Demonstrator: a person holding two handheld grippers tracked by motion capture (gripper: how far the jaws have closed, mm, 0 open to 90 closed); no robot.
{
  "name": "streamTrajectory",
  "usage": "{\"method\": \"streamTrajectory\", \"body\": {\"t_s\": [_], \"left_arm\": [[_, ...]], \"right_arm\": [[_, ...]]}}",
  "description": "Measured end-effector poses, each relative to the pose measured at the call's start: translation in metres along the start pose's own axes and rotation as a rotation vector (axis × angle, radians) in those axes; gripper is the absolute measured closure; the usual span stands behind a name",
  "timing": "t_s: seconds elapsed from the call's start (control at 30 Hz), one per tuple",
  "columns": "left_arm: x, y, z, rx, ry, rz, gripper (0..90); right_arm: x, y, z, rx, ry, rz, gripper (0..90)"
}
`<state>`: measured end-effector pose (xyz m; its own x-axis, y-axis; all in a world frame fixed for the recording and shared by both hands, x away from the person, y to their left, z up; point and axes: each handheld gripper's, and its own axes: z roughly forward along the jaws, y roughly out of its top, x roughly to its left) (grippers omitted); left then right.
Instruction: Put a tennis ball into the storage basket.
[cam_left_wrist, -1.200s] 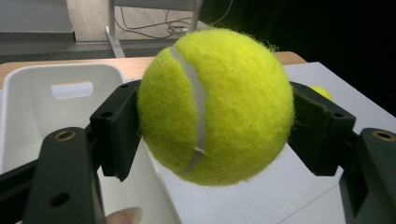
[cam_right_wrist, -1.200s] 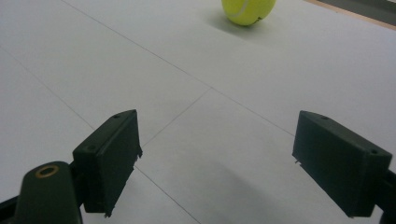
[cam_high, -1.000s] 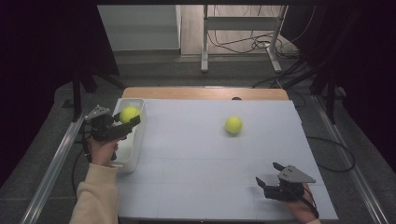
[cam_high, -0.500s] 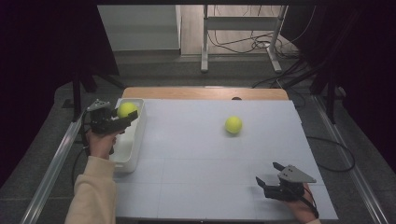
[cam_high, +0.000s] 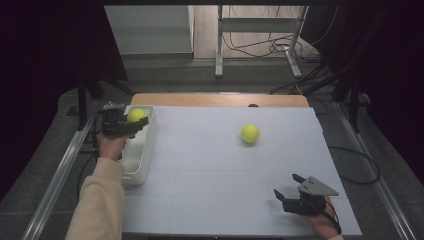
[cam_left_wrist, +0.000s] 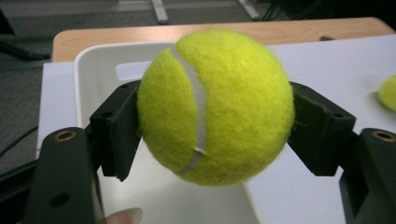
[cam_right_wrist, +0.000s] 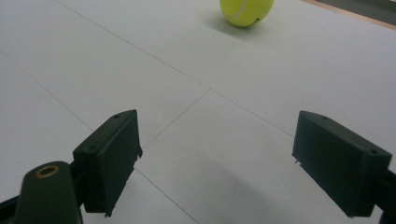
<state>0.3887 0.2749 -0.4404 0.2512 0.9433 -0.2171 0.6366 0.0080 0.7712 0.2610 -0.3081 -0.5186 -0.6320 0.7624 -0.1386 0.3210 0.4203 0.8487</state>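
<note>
High view, left gripper clamping tennis ball, over white bin

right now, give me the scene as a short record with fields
held ball: tennis ball clamped between the left gripper fingers, above the bin
bin: white, open top, at the table's left edge
free ball: second tennis ball lying on the white table, apart from both grippers
right gripper: fingers open, nothing between them, near the table's front right

A lab or test room. Black curtains hang round the table (cables lie loose on the floor behind).
</note>
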Motion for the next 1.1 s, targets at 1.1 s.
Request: {"method": "streamTrajectory", "body": {"t_s": [1.1], "left_arm": [[0.009, 0.005, 0.020, 0.111, 0.062, 0.021, 25.9]], "right_arm": [[0.000, -0.001, 0.001, 0.006, 0.000, 0.002, 15.7]]}}
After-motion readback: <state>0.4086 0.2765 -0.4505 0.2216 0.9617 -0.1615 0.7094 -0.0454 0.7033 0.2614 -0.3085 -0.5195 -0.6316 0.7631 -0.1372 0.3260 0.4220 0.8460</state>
